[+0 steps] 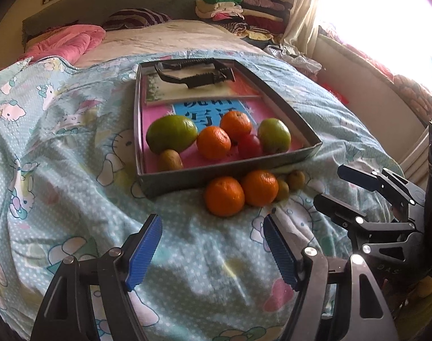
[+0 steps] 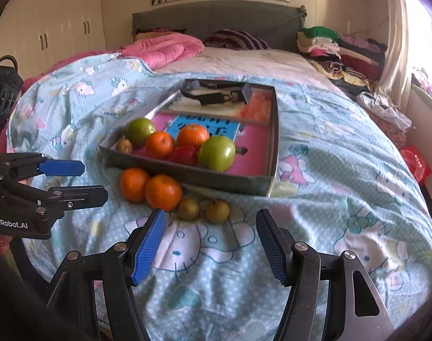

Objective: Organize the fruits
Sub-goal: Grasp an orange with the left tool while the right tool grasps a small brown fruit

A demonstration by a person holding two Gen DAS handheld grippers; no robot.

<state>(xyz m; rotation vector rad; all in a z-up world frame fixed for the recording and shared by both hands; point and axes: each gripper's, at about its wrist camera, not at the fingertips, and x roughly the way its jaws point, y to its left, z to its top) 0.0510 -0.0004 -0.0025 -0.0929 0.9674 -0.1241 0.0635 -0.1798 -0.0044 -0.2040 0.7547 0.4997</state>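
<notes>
The left tongs point(image 1: 213, 244) are apart, with nothing between their ridged blue pads. The right tongs point(image 2: 210, 241) are apart too, and empty. Both hang over the bed's soft blue blanket point(image 2: 329, 199), which has white dots and cartoon cats.

A flat gray box point(image 2: 187, 177) with low walls sits on the blanket, at 12 o'clock from both tongs. Inside it lie 2 round green fruits point(image 2: 217, 153), 2 bumpy oranges point(image 2: 160, 145), 1 shiny red fruit point(image 2: 184, 155) and 1 small brown fruit point(image 2: 124, 145). A pink and blue book point(image 1: 213, 108) lines the box floor, and a black metal part point(image 1: 196, 75) lies at the far end.

Outside the box, touching its near wall, sit 2 more oranges point(image 1: 224, 196) side by side. Just beside them, at 3 o'clock, are 2 small round brownish-green fruits point(image 2: 189, 209).
</notes>
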